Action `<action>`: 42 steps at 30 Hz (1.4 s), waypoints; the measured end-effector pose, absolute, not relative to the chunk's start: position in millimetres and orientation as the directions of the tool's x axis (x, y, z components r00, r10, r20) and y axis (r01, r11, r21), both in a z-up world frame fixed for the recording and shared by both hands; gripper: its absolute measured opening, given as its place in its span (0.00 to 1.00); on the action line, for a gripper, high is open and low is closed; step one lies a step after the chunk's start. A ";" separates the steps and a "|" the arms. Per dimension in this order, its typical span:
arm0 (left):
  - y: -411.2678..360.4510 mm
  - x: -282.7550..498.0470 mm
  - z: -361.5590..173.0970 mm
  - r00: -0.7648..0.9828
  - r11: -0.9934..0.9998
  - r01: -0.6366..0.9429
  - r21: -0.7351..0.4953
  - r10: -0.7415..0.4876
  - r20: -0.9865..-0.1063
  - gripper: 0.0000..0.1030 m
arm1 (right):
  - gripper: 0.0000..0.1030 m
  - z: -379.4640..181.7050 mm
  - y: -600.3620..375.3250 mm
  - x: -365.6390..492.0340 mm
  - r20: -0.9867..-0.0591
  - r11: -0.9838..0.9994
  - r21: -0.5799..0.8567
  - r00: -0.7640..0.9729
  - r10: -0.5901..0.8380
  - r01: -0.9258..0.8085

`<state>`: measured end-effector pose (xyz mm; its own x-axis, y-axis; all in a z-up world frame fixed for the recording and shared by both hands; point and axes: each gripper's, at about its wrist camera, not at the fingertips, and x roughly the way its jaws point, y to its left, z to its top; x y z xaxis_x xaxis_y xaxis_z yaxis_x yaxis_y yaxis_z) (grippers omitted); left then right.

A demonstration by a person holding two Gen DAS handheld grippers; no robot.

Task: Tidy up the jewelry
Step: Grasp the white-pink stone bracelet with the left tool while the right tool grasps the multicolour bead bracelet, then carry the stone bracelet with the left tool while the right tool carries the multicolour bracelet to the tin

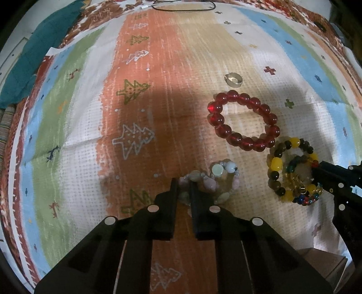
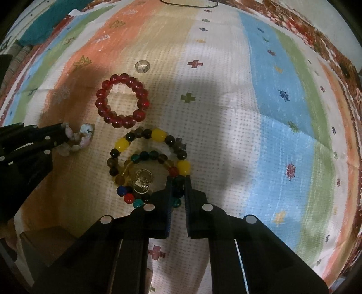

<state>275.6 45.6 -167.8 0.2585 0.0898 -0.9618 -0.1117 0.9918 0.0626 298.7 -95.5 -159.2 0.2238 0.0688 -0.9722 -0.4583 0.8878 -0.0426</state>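
1. Left gripper (image 1: 182,185) is pinching the pastel bead bracelet (image 1: 212,183), jaws nearly closed w/ the near-left part of the loop sitting between the fingertips; rest of the loop is lying on the cloth.
2. Right gripper (image 2: 177,183) is clamping down on dark/teal beads of the multicolor bead bracelet (image 2: 135,203), jaws narrow, beads wedged between the fingers.
3. Landmark: red bead bracelet (image 1: 243,119) is lying flat on the striped tablecloth (image 1: 158,101), untouched.
4. Pastel bracelet is sitting near the red one, on its nearer-left side, not touching.
5. Yellow-and-brown bead bracelet (image 2: 156,135) is lying just beside the red one on the near side, ringing the multicolor one; whether they're touching, can't tell.
6. Small metal charm (image 2: 142,181) is resting inside the multicolor loop.
7. Clear ring (image 1: 234,79) is lying just beyond the red bracelet, apart from it.
8. Black cable (image 1: 183,6) is lying well beyond the red bracelet at the far cloth edge.
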 end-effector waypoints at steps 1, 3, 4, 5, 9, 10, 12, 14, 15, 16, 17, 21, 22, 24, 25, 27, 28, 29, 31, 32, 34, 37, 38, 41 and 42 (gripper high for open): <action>44.7 275.5 -166.7 0.258 0.992 -0.113 0.060 0.088 -0.962 0.10 | 0.10 -158.6 -96.9 296.7 -0.972 0.887 -0.043 0.226 0.071 -0.460; 43.4 273.0 -162.3 0.263 0.992 -0.113 0.053 0.081 -0.961 0.10 | 0.10 -154.0 -99.6 293.3 -0.968 0.885 -0.045 0.238 0.075 -0.463; 43.4 273.4 -160.1 0.267 0.992 -0.114 0.053 0.082 -0.960 0.10 | 0.10 -149.5 -98.8 291.8 -0.966 0.885 -0.046 0.247 0.080 -0.464; 42.7 273.4 -158.2 0.271 0.992 -0.116 0.052 0.082 -0.959 0.10 | 0.10 -146.0 -98.9 291.0 -0.963 0.884 -0.044 0.255 0.086 -0.465; 42.5 266.4 -144.1 0.297 0.992 -0.120 0.037 0.072 -0.952 0.10 | 0.10 -130.2 -99.2 286.1 -0.951 0.885 -0.042 0.291 0.107 -0.463; 42.4 265.6 -140.8 0.301 0.992 -0.120 0.033 0.068 -0.951 0.10 | 0.10 -128.1 -98.7 285.6 -0.949 0.886 -0.042 0.295 0.110 -0.463; 40.9 261.0 -134.3 0.311 0.993 -0.113 0.020 0.055 -0.949 0.10 | 0.10 -121.9 -101.0 281.6 -0.943 0.887 -0.032 0.307 0.125 -0.460; 43.8 261.9 -130.3 0.323 0.993 -0.115 0.017 0.053 -0.945 0.10 | 0.10 -116.0 -101.5 279.3 -0.938 0.886 -0.023 0.316 0.141 -0.464; 43.7 259.9 -126.3 0.332 0.993 -0.115 0.012 0.050 -0.942 0.10 | 0.10 -113.2 -103.7 282.2 -0.936 0.885 -0.019 0.320 0.147 -0.464; 39.8 256.9 -123.0 0.338 0.993 -0.116 0.008 0.047 -0.940 0.10 | 0.10 -109.8 -105.4 281.6 -0.932 0.886 -0.015 0.327 0.155 -0.464; 39.2 255.2 -119.2 0.346 0.993 -0.117 0.003 0.043 -0.937 0.10 | 0.10 -106.8 -106.3 280.6 -0.929 0.885 -0.012 0.333 0.163 -0.465; 35.7 248.2 -103.1 0.379 0.992 -0.123 -0.016 0.032 -0.925 0.10 | 0.10 -97.9 -106.2 279.2 -0.919 0.885 0.008 0.346 0.190 -0.465; 35.7 247.3 -100.4 0.386 0.992 -0.122 -0.023 0.026 -0.922 0.10 | 0.10 -96.1 -106.0 278.2 -0.916 0.886 0.014 0.350 0.197 -0.463; 34.6 244.6 -94.6 0.400 0.992 -0.120 -0.039 0.012 -0.917 0.10 | 0.10 -92.7 -107.6 276.8 -0.910 0.888 0.018 0.360 0.204 -0.459; 32.8 242.2 -93.1 0.403 0.992 -0.117 -0.045 0.006 -0.915 0.10 | 0.10 -90.6 -108.4 275.5 -0.906 0.890 0.019 0.368 0.208 -0.455; 31.7 239.3 -90.3 0.408 0.992 -0.115 -0.049 0.002 -0.913 0.10 | 0.10 -86.1 -110.3 272.4 -0.898 0.892 0.029 0.381 0.222 -0.450; 31.4 238.3 -89.2 0.410 0.992 -0.114 -0.050 0.002 -0.912 0.10 | 0.10 -83.8 -111.2 271.4 -0.894 0.895 0.035 0.386 0.227 -0.445; 31.3 237.2 -87.9 0.412 0.992 -0.114 -0.050 0.001 -0.911 0.10 | 0.10 -81.1 -112.2 269.9 -0.892 0.897 0.039 0.389 0.230 -0.441; 30.6 235.5 -84.7 0.420 0.992 -0.115 -0.051 0.002 -0.908 0.10 | 0.10 -75.4 -112.2 266.5 -0.885 0.897 0.031 0.404 0.230 -0.441; 30.1 234.8 -83.0 0.424 0.992 -0.115 -0.051 0.002 -0.906 0.10 | 0.10 -73.5 -111.9 264.8 -0.883 0.896 0.026 0.410 0.229 -0.443; 28.9 232.5 -78.7 0.434 0.992 -0.115 -0.053 0.002 -0.901 0.10 | 0.10 -70.4 -112.3 262.0 -0.877 0.896 0.026 0.420 0.233 -0.443; 27.7 228.7 -72.5 0.445 0.992 -0.113 -0.056 0.000 -0.896 0.10 | 0.10 -67.8 -114.1 258.4 -0.873 0.898 0.027 0.428 0.235 -0.439; 27.4 227.4 -70.6 0.448 0.992 -0.111 -0.057 -0.001 -0.894 0.10 | 0.10 -67.4 -114.7 257.4 -0.872 0.899 0.028 0.429 0.236 -0.437; 27.5 223.6 -65.9 0.456 0.992 -0.111 -0.060 -0.003 -0.890 0.10 | 0.10 -66.8 -115.5 253.8 -0.870 0.898 0.033 0.429 0.242 -0.439; 27.6 222.2 -64.6 0.458 0.992 -0.110 -0.063 -0.005 -0.889 0.10 | 0.10 -66.6 -115.7 252.7 -0.869 0.897 0.035 0.430 0.244 -0.440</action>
